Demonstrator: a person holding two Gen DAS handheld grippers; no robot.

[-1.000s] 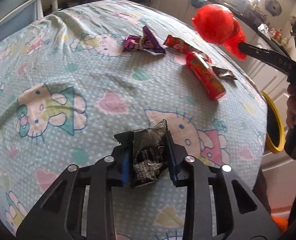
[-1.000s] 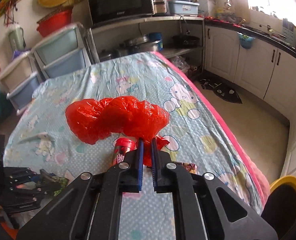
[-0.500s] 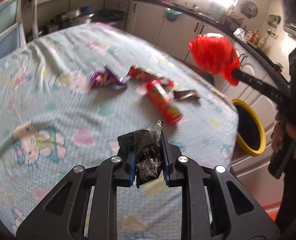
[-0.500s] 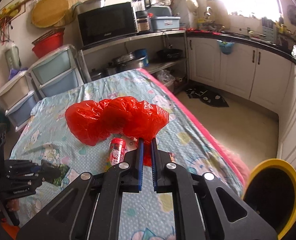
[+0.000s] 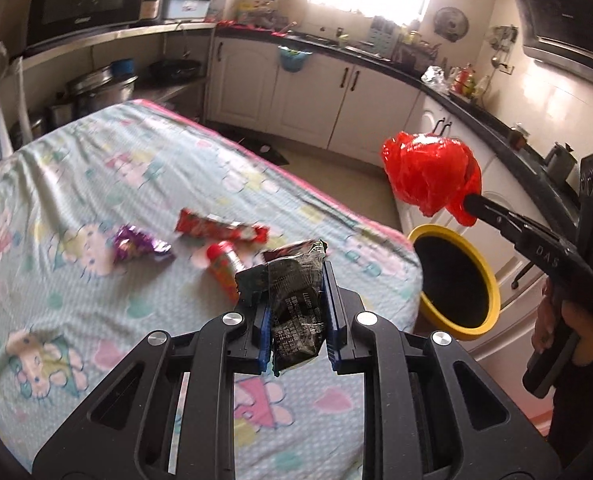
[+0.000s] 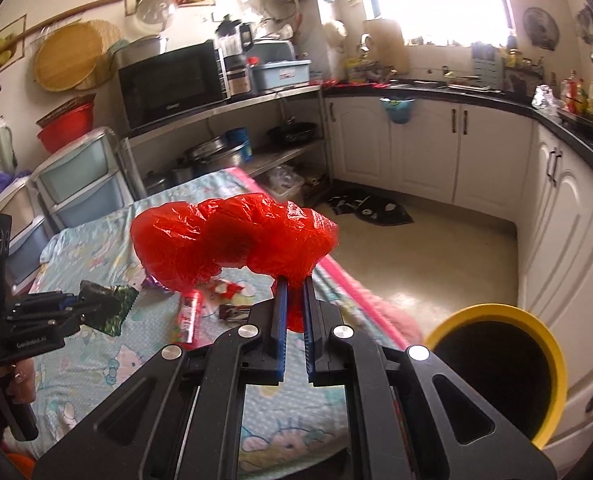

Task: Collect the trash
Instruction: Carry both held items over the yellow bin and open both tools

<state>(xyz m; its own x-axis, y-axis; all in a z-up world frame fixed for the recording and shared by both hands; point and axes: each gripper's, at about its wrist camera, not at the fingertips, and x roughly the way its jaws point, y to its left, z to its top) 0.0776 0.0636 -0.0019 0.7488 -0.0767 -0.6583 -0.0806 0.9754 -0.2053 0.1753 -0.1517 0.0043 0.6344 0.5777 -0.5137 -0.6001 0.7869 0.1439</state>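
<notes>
My left gripper (image 5: 296, 280) is shut on a crumpled black wrapper (image 5: 296, 304) and holds it above the table's near right part; it also shows in the right wrist view (image 6: 108, 308). My right gripper (image 6: 293, 284) is shut on a crumpled red plastic bag (image 6: 232, 244), held up beside the table above the yellow-rimmed bin (image 6: 496, 372). In the left wrist view the red bag (image 5: 432, 176) hangs above the bin (image 5: 456, 280). On the table lie a purple wrapper (image 5: 136, 244), a red wrapper (image 5: 220, 230), a red tube (image 5: 224, 272) and a dark wrapper (image 5: 284, 250).
The table (image 5: 76, 200) has a light blue cartoon-print cloth with a pink edge. White cabinets (image 6: 456, 152) with a black counter run along the right. A shelf with a microwave (image 6: 172, 80) and plastic drawers (image 6: 80, 188) stands behind the table. A dark mat (image 6: 368, 208) lies on the floor.
Both grippers have risen and swung right, toward the bin, each still holding its item. The bin has come fully into both views.
</notes>
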